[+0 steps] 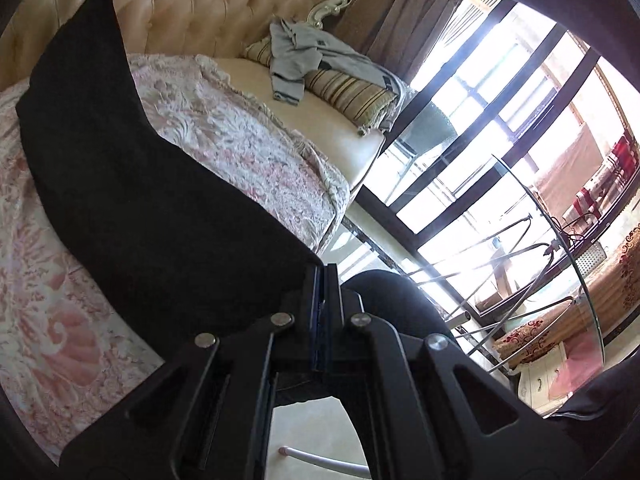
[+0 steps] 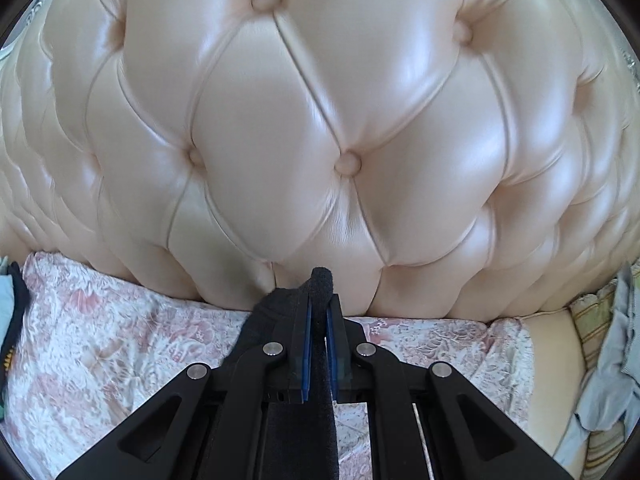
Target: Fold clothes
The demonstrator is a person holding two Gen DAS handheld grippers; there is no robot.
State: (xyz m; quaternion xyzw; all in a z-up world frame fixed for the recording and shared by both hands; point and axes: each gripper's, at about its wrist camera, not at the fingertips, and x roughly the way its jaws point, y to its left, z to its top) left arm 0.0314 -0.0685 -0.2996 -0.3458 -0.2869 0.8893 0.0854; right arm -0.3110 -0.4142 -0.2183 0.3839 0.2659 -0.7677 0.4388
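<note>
1. Left wrist view: the left gripper (image 1: 325, 280) was pinching a corner of the black garment (image 1: 132, 184), jaws pressed tight on the cloth. The garment hung in a broad, taut sheet from that corner to its far corner at the top left, above the pink floral bedspread (image 1: 240, 140).
   - Risk, as I judged it: the bite looked shallow (only an edge of fabric showed between the pads), so a hard tug might have slipped it free and dropped that side.
   - The cloth was matte and soft, with no sheen. Far right, a grey garment (image 1: 304, 56) lay crumpled on a striped pillow (image 1: 352, 94); a glass table (image 1: 560, 264) stood near the window.

2. Right wrist view: the right gripper (image 2: 319, 308) was clamped on a bunched fold of the same black garment (image 2: 320, 380), a fuzzy nub poking past the fingertips. It sat close to the tufted headboard (image 2: 320, 120), glossy cream and buttoned in diamonds.
   - Risk: so near the headboard, the gripper could have knocked it, or the fold could have landed crooked on the bedspread (image 2: 100, 340) (lumpy, woven, easy to snag).
</note>
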